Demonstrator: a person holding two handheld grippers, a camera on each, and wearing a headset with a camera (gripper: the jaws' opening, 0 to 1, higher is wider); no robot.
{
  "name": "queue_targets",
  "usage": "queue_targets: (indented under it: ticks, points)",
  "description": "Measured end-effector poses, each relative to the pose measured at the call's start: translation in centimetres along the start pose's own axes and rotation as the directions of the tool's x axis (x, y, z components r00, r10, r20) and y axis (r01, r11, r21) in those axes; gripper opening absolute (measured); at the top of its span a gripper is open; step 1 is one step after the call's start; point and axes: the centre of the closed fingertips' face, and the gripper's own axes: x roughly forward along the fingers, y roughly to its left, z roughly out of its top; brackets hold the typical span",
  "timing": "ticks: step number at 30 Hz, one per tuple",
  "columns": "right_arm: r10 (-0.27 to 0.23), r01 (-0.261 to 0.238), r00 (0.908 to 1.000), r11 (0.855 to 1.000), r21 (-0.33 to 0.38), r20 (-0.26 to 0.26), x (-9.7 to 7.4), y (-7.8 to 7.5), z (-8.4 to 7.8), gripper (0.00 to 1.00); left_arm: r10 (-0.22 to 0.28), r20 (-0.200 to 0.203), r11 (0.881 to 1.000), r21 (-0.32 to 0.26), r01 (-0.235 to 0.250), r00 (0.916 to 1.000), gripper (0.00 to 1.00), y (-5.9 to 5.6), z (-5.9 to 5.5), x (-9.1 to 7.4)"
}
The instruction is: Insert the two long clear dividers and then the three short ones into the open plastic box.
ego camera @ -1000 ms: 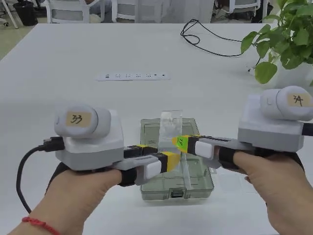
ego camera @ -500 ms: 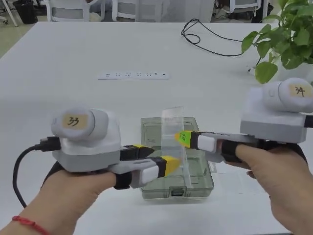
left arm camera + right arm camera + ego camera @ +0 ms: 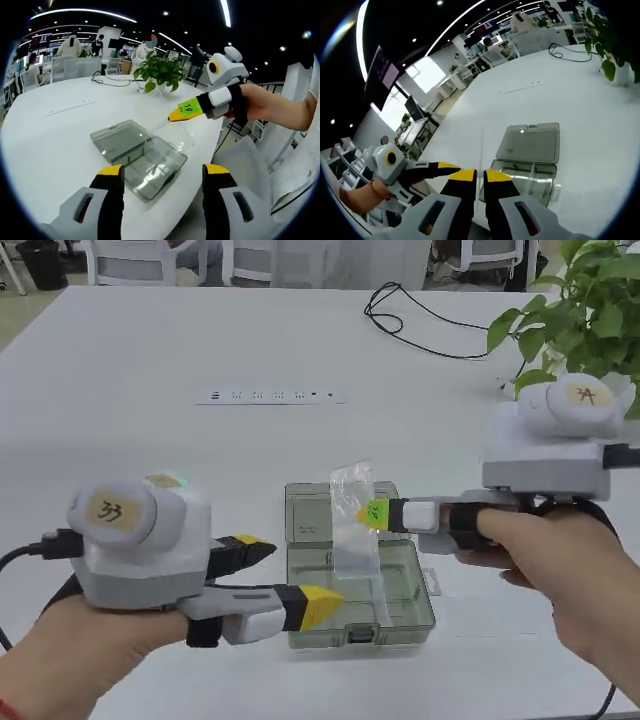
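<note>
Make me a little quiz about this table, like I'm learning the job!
1. True or false: the left hand-held gripper is clamped on the plastic box.
2. Pick one: what does the right hand-held gripper hold? A) a clear divider B) a screwdriver C) nothing at all.
3. Fill in the gap: the box's lid is ____ (open or shut).

Key: 1 false, its jaws stand wide apart beside the box. 2 A. 3 open.
</note>
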Motion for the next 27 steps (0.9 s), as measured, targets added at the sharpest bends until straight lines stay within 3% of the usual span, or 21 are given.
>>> queue_targets:
  ticks: [7, 12, 17, 25, 27]
  points:
    - [-0.037, 0.037, 0.9984, 0.999, 0.007, -0.044, 0.6, -0.3, 0.2, 0.07, -0.032, -0.042, 0.995, 0.091, 0.036, 0.9986, 0.79, -0.1, -1.3, -0.2]
    - [-0.081, 0.082, 0.9937, 0.997, 0.011, -0.077, 1.1, -1.0, 0.2, 0.07, -0.053, -0.045, 0.991, 0.119, 0.058, 0.9976, 0.88, -0.1, -1.8, -0.3]
    - [-0.123, 0.125, 0.9853, 0.992, 0.013, -0.119, 1.6, -1.3, -0.3, 0.07, -0.070, -0.051, 0.986, 0.146, 0.077, 0.9963, 0.94, -0.2, -2.0, -0.4]
    - [-0.208, 0.221, 0.9605, 0.974, 0.051, -0.185, 2.3, -2.8, -1.3, 0.07, -0.092, -0.069, 0.983, 0.155, 0.102, 0.9934, 0.95, -0.4, -2.7, -0.6]
    - [-0.216, 0.233, 0.9581, 0.970, 0.072, -0.188, 2.5, -3.0, -1.4, 0.07, -0.096, -0.064, 0.982, 0.159, 0.105, 0.9933, 0.95, -0.5, -2.6, -0.7]
